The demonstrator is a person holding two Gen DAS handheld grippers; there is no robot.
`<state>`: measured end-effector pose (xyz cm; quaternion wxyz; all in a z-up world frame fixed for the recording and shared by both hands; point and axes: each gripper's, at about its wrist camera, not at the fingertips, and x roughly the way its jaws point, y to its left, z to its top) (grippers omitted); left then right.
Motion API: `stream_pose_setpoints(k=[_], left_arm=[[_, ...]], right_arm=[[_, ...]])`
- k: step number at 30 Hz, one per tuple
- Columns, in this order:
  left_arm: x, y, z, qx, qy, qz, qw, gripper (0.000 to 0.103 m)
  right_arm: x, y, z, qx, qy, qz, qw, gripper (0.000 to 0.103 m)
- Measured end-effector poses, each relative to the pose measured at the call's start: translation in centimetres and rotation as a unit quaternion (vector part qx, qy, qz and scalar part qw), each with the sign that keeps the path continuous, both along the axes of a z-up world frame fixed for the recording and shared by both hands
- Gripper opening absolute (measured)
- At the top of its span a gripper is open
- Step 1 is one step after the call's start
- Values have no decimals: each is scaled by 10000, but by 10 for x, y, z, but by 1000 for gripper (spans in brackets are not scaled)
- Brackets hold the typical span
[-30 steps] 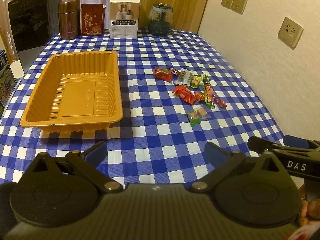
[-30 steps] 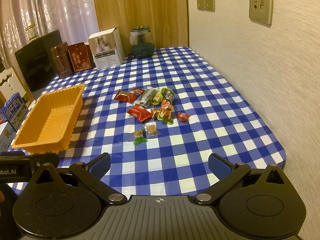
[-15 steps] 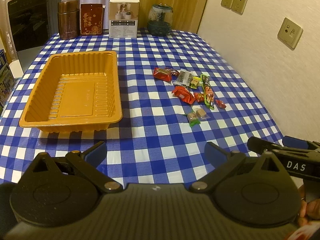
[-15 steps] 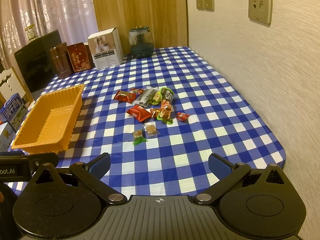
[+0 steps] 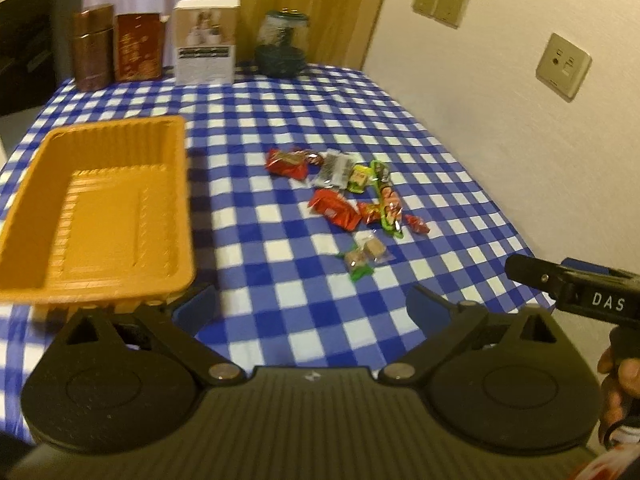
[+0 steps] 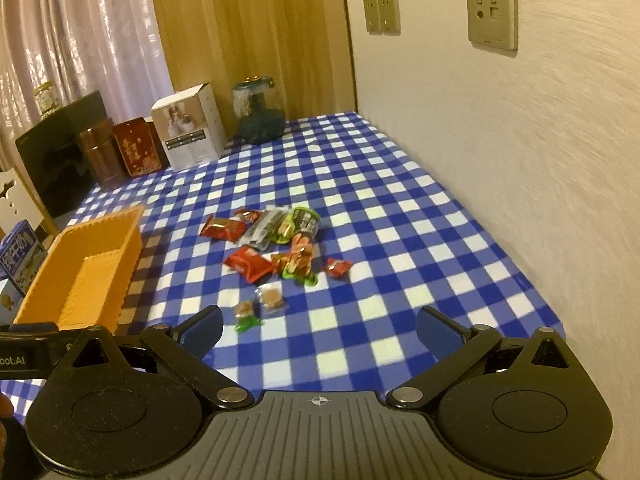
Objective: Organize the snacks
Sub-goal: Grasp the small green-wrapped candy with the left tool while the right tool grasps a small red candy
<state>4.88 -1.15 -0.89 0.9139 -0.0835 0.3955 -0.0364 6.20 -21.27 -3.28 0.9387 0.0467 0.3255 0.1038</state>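
Note:
Several wrapped snacks [image 5: 344,196] lie in a loose pile right of centre on the blue checked tablecloth, also seen in the right wrist view [image 6: 276,248]. Nearest to me are two small brown sweets [image 5: 364,254] in clear wrappers. An empty orange tray [image 5: 100,220] stands to the left of the pile, and its corner [image 6: 88,264] shows in the right wrist view. My left gripper [image 5: 312,302] hovers over the cloth short of the sweets, its jaws wide and closing slightly with nothing between them. My right gripper [image 6: 320,325] is open and empty, just short of the sweets [image 6: 260,304].
At the back edge stand a brown canister [image 5: 92,46], a red tin [image 5: 138,48], a white box [image 5: 206,40] and a glass jar [image 5: 282,46]. A wall with sockets [image 6: 492,14] runs along the table's right side. A black appliance [image 6: 60,148] sits at the back left.
Both grippers have moved forward over the table towards the snacks. The tray's near corner now sits close to my left gripper's left finger. The left jaws look slightly narrower.

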Motion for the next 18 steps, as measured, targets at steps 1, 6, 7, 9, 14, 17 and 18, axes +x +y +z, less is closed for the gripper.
stream_pose_setpoints(k=[1,6,7,9,14,17,18], left_arm=[[6,-2,-3,39,0,-79,10000,97],[38,-12,-20,75,28,-416,9991,90],[44,-14,-24,87,46,-475,9988,90],[53,-19,-33,86,77,-607,9981,87],[79,-31,-57,79,224,-796,9965,75],[93,-35,-70,0,327,-821,9961,63],[97,-36,-73,-16,349,-815,9961,59]], right_arm=[[5,-2,-2,-16,-3,13,10000,102],[33,-13,-16,-34,130,127,9998,86],[39,-15,-20,-51,150,151,9998,86],[49,-16,-26,-49,196,222,9995,82],[73,-17,-43,-48,303,285,9991,80],[85,-17,-52,-62,361,271,9990,80],[89,-17,-55,-76,375,264,9989,80]])
